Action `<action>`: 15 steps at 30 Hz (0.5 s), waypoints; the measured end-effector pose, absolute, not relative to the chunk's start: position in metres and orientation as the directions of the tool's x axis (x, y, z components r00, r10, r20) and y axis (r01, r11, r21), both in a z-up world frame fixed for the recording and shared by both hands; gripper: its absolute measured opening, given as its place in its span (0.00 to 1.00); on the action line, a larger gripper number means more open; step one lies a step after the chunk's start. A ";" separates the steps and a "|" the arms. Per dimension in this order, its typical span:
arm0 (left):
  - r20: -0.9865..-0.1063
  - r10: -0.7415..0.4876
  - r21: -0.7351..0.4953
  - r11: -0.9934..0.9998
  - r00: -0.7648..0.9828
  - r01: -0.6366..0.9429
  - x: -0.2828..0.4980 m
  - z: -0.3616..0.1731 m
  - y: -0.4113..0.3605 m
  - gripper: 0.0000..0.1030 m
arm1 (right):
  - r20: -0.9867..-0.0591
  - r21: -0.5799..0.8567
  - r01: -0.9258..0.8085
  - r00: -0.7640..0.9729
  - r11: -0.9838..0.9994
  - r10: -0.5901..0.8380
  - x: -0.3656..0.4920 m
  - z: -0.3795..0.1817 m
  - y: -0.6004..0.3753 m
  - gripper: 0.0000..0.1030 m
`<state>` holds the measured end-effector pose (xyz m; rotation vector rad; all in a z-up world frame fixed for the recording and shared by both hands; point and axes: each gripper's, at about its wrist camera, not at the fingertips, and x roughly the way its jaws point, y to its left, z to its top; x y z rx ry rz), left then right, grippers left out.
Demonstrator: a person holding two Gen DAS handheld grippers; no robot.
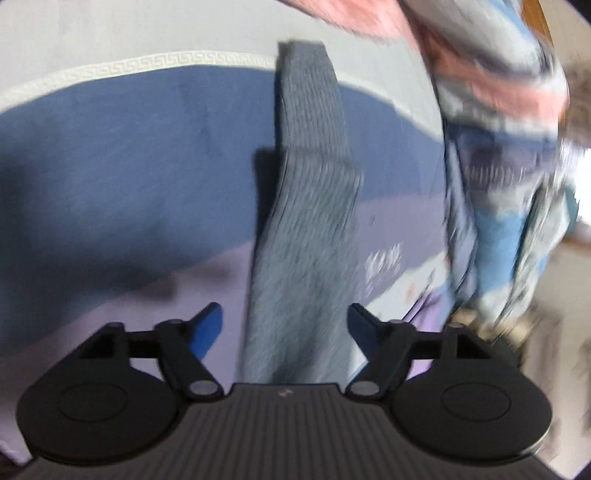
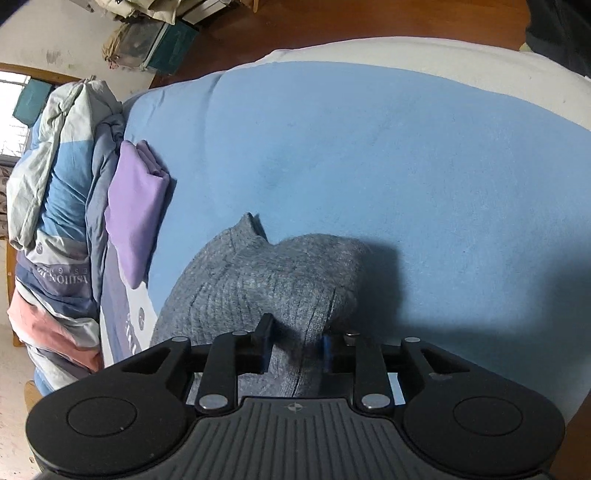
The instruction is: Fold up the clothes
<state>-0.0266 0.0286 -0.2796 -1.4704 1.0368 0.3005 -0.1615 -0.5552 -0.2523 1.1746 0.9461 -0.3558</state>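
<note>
A grey ribbed knitted garment (image 1: 310, 206) lies on the blue bedsheet (image 1: 129, 155). The left gripper (image 1: 284, 325) has fingers spread, garment between them, untouched. The right gripper (image 2: 295, 343) has fingers clamped on the garment's near edge, right of a folded purple cloth (image 2: 136, 206).

We saw a grey garment (image 2: 266, 280) of ribbed, fuzzy knit cloth lying on the bed (image 2: 406, 155), whose blue sheet was soft, matt cotton-like fabric. The fingers (image 2: 264, 332) were matt black plastic. The floor (image 2: 332, 22) was glossy brown wood.
</note>
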 end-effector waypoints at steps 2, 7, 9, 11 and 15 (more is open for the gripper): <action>-0.727 -0.373 -0.655 0.123 0.577 -0.745 -0.016 -0.296 0.036 0.76 | -0.789 0.611 0.688 0.572 0.391 0.225 -0.163 -0.252 -0.556 0.27; -0.696 -0.379 -0.668 0.029 0.610 -0.744 0.006 -0.335 0.038 0.73 | -0.799 0.598 0.703 0.562 0.385 0.213 -0.164 -0.253 -0.558 0.28; -0.692 -0.370 -0.684 0.062 0.620 -0.727 0.014 -0.330 0.035 0.53 | -0.807 0.586 0.705 0.553 0.399 0.209 -0.161 -0.253 -0.557 0.28; -0.690 -0.361 -0.698 0.101 0.627 -0.709 0.023 -0.323 0.033 0.06 | -0.815 0.574 0.706 0.542 0.415 0.203 -0.157 -0.254 -0.554 0.28; -0.652 -0.356 -0.737 0.091 0.670 -0.669 0.029 -0.310 0.032 0.05 | -0.824 0.560 0.722 0.537 0.407 0.182 -0.156 -0.251 -0.547 0.27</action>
